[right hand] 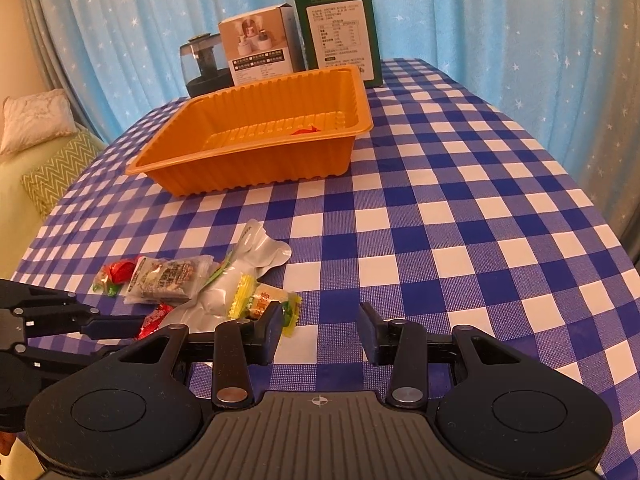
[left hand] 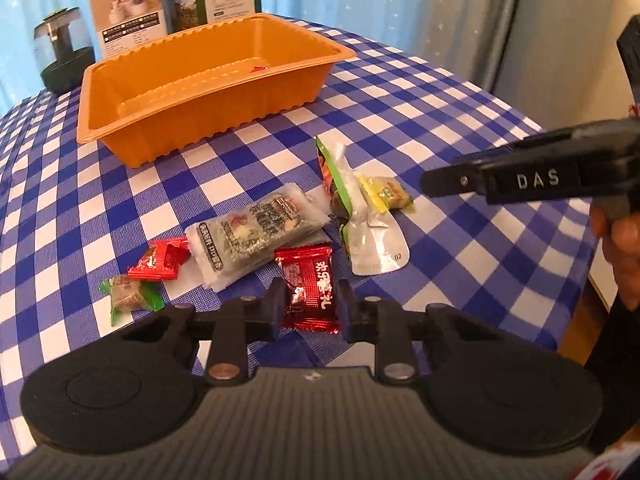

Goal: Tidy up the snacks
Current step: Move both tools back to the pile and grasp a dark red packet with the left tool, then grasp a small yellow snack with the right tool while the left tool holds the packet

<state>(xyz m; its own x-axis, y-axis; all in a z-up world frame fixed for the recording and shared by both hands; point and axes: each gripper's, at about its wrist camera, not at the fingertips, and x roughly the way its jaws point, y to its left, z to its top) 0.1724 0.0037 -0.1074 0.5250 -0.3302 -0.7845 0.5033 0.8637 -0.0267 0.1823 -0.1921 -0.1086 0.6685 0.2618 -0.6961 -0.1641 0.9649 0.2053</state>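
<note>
My left gripper [left hand: 308,312] pinches the red candy [left hand: 309,289]; its slick wrapper could slip before the orange tray [left hand: 208,80] at eleven o'clock. My right gripper [right hand: 320,332] waits half-open, empty.

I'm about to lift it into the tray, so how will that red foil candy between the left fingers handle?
The red foil candy looks small and probably light. Its crinkled, shiny wrapper may be slippery and will likely crumple under the left hand-held gripper, whose pads sit against its sides. The filled middle looks firmer than the loose flat ends, which may flop.
</note>
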